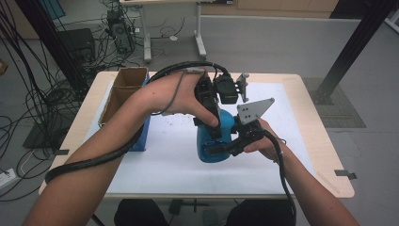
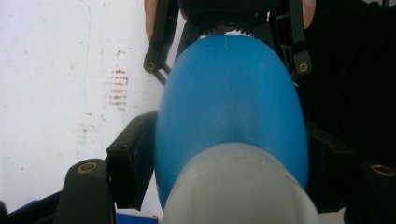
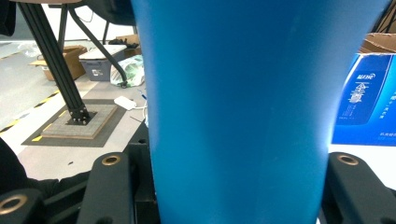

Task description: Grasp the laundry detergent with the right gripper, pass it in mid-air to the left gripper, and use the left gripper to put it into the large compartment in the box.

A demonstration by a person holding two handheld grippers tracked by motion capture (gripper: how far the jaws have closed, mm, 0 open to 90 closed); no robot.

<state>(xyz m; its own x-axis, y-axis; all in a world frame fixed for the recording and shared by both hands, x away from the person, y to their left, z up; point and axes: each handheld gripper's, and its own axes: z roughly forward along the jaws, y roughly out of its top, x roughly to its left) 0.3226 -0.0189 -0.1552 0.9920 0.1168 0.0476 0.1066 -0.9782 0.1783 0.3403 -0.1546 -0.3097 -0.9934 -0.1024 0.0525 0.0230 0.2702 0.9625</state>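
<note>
One blue bottle (image 1: 214,141) sits approx mid-table (image 1: 301,84), upright on the white sheet (image 1: 282,108), w/ two grippers on it. Left gripper (image 1: 211,120) comes down from above, held by the left hand (image 1: 174,94). In the left gripper view its 2 black jaws press the bottle's (image 2: 229,107) sides just below the grey-white cap (image 2: 238,186), so it's clamped on the bottle near the top. Right gripper (image 1: 226,147) comes in from the right side, low on the bottle, held by the right hand (image 1: 266,141); its grey 3-cornered plate (image 1: 253,110) sticks up beside the bottle. In the right gripper view the bottle's (image 3: 243,112) blue body stands between its 2 jaws, both against the sides, so it grips the bottle too.

Two cables: one thick black one (image 1: 94,160) runs along the left forearm, one (image 1: 282,174) trails along the right.

One blue box (image 1: 143,132) w/ an open cardboard top (image 1: 124,87) stands at the table's left part, near the left forearm; in the right gripper view the box (image 3: 369,98) shows white print. Past the bottle in the left gripper view: the right gripper's (image 2: 229,35) linkage, and smudge marks (image 2: 116,88) on the sheet. Floor beyond the table has a tangle of wires (image 1: 28,94) and 1 black frame post (image 1: 353,47).
</note>
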